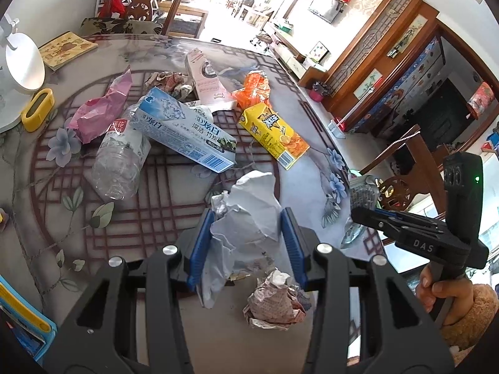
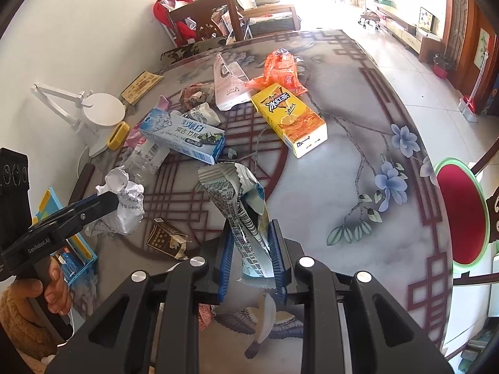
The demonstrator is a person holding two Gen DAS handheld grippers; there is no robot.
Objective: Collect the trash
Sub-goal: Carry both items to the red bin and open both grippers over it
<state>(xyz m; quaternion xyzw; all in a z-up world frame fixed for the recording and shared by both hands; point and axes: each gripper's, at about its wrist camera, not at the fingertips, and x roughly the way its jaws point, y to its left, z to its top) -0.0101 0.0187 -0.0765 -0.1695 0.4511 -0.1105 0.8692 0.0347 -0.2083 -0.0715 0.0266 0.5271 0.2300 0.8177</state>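
- Crumpled white paper (image 1: pixel 246 218) clamped between the blue pads of the left gripper (image 1: pixel 248 233), held above the table (image 1: pixel 312 168) near its near edge.
- Same paper (image 2: pixel 124 199) seen from the right wrist view at the left gripper's (image 2: pixel 103 201) tip, low over the table's left side.
- Printed snack wrapper (image 2: pixel 243 215) pinched between the fingers of the right gripper (image 2: pixel 251 249), standing up out of them and flopping open at the top.
- From the left wrist view, right gripper (image 1: pixel 358 213) at the far right beside the table edge, with the wrapper (image 1: pixel 361 196) at its tip.
- Further trash lying on the table: toothpaste box (image 1: pixel 184 131) resting across a clear plastic bottle (image 1: pixel 120 159); yellow drink carton (image 1: pixel 273 134) just right of the box; orange wrapper (image 1: pixel 255 88) beyond the carton; pink bag (image 1: pixel 99 109) at the left; pale pink carton (image 1: pixel 205 81) at the far side.
- Small ball of printed paper (image 1: pixel 276 302) on the table near the left gripper, below its right finger.
- Torn dark packet (image 2: pixel 165 238) flat on the table between the two grippers.
- White lamp base (image 1: pixel 23 62) and a yellow holder (image 1: pixel 37 109) at the table's far left.
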